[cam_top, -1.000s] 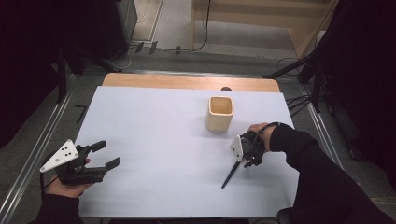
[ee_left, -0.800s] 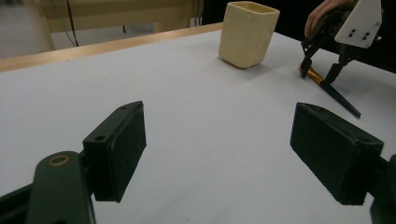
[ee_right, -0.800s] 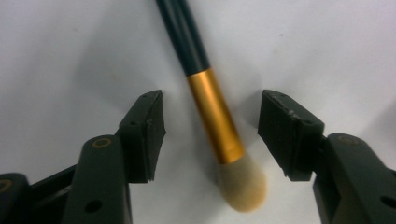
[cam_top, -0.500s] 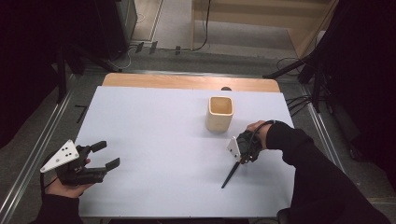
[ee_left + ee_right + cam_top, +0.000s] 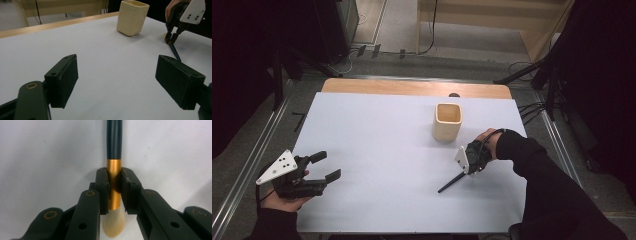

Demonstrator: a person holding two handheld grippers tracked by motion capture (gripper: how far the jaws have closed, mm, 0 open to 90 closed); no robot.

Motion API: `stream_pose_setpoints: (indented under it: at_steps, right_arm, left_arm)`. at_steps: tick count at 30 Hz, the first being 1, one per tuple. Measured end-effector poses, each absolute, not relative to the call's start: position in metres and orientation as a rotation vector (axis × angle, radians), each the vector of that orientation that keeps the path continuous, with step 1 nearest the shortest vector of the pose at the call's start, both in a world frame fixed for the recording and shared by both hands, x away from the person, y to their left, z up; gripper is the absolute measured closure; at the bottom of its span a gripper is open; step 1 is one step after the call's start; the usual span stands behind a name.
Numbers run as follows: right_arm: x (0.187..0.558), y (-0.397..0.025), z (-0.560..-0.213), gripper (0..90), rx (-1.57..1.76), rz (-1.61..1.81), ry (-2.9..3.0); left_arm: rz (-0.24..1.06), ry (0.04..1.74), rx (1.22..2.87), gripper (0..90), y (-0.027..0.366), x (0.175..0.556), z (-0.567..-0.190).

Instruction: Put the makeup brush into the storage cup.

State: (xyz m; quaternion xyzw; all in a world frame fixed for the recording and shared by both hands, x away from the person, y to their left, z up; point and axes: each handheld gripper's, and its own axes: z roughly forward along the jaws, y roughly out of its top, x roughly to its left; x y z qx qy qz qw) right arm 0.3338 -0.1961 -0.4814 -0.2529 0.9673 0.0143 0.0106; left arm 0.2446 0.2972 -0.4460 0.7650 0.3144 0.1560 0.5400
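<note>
A white-covered counter (image 5: 377, 145) seen from above, with a person's dark sleeves entering from the bottom. The right gripper (image 5: 466, 169) is clamped on a makeup brush (image 5: 451, 182) at the counter's right side, just in front of a cream square cup (image 5: 447, 121). In the right gripper view its jaws pinch the brush's gold ferrule (image 5: 113, 183); pale bristles (image 5: 113, 223) poke out below, and the black handle (image 5: 114, 137) runs up and is cut off at the top edge. From above, the hand and gripper hide the bristle end, so only the handle lying on the counter can be seen. The left gripper (image 5: 324, 167) sits at the near left corner, jaws spread wide and holding nothing. No writing or labels are readable anywhere.
</note>
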Motion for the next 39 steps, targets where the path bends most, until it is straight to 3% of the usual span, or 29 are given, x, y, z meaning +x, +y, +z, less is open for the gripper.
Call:
stream_pose_setpoints:
  at_steps: [15,31,39]
  right_arm:
    - [0.335,-0.201,-0.465,78.6,-0.667,0.158,3.050]
    - [0.335,-0.210,-0.420,78.6,-0.156,0.609,3.154]
    - [0.323,-0.209,-0.417,78.6,0.097,0.693,3.119]
  left_arm:
    - [0.341,0.751,1.821,18.7,0.296,0.246,-0.447]
    - [0.271,0.733,1.834,18.2,0.286,0.253,-0.446]
    - [0.213,0.725,1.857,17.8,0.280,0.259,-0.446]
